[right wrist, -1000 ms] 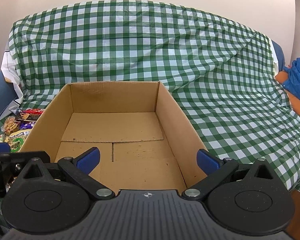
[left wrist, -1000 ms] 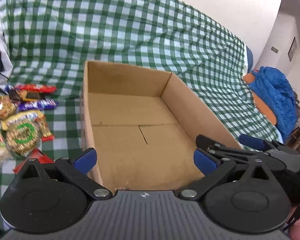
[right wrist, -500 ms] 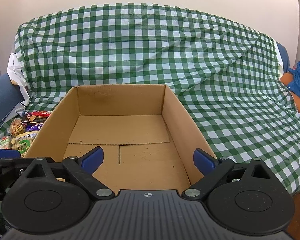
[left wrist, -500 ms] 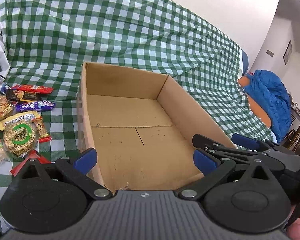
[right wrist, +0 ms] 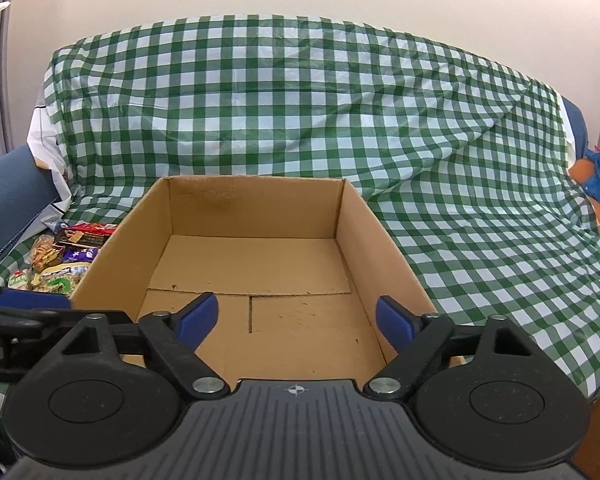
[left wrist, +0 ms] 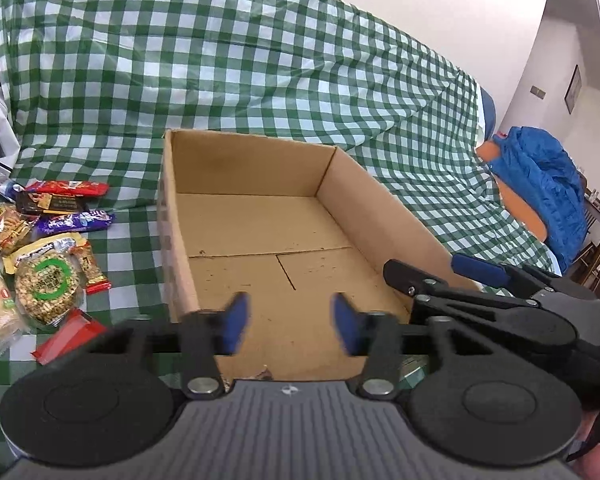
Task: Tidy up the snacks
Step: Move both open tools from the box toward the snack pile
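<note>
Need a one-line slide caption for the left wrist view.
Left gripper, jaws just closing on nothing, over the empty cardboard box; snacks beside it.

Each handheld unit has a ribbed dark-grey housing with a small crosshair mark at its front edge, flanked by two round black discs. Black linkage arms pivot on silver screw heads and end in blue pads — the left gripper (left wrist: 287,322) and the right gripper (right wrist: 296,322) are built alike. Further small silver fasteners dot the linkage joints.
</note>
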### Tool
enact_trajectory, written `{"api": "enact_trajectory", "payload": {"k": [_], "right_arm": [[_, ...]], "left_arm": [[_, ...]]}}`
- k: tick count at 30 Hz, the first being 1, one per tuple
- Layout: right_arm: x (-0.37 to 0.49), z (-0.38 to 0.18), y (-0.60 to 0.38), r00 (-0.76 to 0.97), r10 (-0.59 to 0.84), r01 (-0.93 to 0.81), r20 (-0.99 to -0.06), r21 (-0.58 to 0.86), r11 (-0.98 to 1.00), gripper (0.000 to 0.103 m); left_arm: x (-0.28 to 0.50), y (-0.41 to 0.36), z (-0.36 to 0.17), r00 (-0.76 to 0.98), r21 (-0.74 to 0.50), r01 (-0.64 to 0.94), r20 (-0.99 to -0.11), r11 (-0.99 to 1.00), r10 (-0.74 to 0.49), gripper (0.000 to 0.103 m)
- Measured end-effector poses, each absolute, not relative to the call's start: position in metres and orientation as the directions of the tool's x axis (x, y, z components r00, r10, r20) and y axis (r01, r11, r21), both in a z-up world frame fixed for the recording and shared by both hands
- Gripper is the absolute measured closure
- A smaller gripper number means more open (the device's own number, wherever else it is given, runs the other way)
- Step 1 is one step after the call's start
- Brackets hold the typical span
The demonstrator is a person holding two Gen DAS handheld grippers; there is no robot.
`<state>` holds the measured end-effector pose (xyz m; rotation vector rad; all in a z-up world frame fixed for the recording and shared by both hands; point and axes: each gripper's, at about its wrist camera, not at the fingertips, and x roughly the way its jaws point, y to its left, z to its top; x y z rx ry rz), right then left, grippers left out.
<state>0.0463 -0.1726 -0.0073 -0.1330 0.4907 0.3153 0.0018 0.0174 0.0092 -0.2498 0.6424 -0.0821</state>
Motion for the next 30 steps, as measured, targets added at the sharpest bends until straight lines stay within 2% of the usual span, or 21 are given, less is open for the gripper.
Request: {"api": "enact_trajectory", "payload": {"k": [2,5,9,13,17,20,21,23,30], "right_arm": [[0.045,-0.006,-0.17,0.832,0.278,-0.338,-0.48,-0.041,0.94,0.031],[0.046,-0.001,-0.163,0.826,0.295,-0.347,-0.481,-0.022,0.938,0.039],[0.046,0.005,-0.149,0.828,0.302,-0.34,-0.472,0.005,0.94,0.039],[0.046,0.011,-0.129,0.821,0.325,-0.342,-0.47,0.05,0.938,0.039],[0.04,0.015,-0.102,0.803,0.371,-0.383,-0.467,0.071,0.921,0.039],[0.032,0.014,-0.073,0.785,0.415,-0.438,-0.46,0.062,0.897,0.045],[0.029,0.014,-0.063,0.776,0.432,-0.461,-0.46,0.055,0.886,0.046],[0.02,0.012,-0.043,0.765,0.46,-0.496,-0.451,0.043,0.867,0.05],[0.005,0.0,0.015,0.705,0.528,-0.57,-0.472,0.065,0.819,0.053]], "left_arm": [[-0.001,0.022,0.011,0.804,-0.26,0.002,-0.574,0.966,-0.156,0.077],[-0.007,0.033,0.015,0.813,-0.278,0.01,-0.557,0.961,-0.17,0.078],[-0.007,0.064,0.016,0.795,-0.383,-0.04,-0.572,0.923,-0.203,0.078],[0.004,0.1,0.03,0.794,-0.392,-0.06,-0.576,0.918,-0.195,0.078],[0.012,0.152,0.043,0.833,-0.383,-0.078,-0.533,0.92,-0.151,0.078],[0.005,0.195,0.022,0.843,-0.461,-0.153,-0.523,0.874,-0.128,0.078],[0.006,0.213,0.011,0.82,-0.524,-0.225,-0.557,0.822,-0.131,0.08],[0.0,0.24,-0.004,0.83,-0.636,-0.273,-0.535,0.721,-0.157,0.08],[-0.012,0.29,-0.049,0.819,-0.699,-0.444,-0.57,0.561,-0.062,0.08]]}}
